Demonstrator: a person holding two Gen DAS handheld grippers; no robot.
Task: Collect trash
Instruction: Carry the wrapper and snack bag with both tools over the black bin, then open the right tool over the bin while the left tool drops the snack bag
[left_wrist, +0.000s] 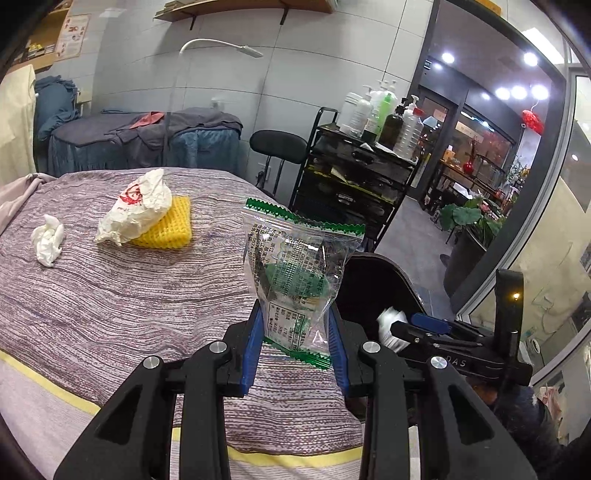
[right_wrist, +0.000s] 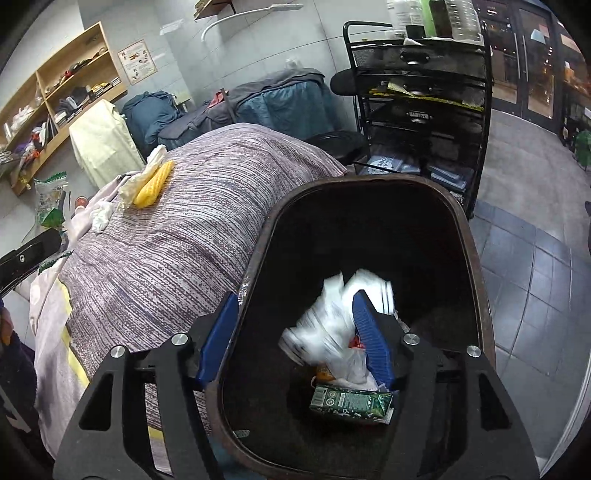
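Striped purple-grey bedding (left_wrist: 122, 295) covers the bed that fills the left of the left wrist view, and well out on it, farthest left, sits a small crumpled tissue (left_wrist: 47, 240). Just right of that, a bigger crumpled white wrapper with red print (left_wrist: 135, 210) lies on top of a yellow waffle-textured sponge (left_wrist: 171, 227), touching it. Moving on to the centre, the left gripper (left_wrist: 295, 325) has its blue pads pressed on the lower part of a clear snack bag with green zigzag edges (left_wrist: 295, 266), which stands upright between them, above the bed's edge. Behind and to the right of that bag shows the dark trash bin (left_wrist: 373, 280), and farther back a black wire cart (left_wrist: 354, 177) loaded with bottles. Over in the right wrist view, the bed is on the left again, the bin (right_wrist: 476, 258) sits right beside it, and the right gripper (right_wrist: 291, 332) hangs over the bin's mouth with its jaws spread wide, nothing pinched. A blurred white crumpled piece of trash (right_wrist: 325, 325) is between and below the blue fingers, inside the bin, above a green carton (right_wrist: 347, 400) lying at the bottom.
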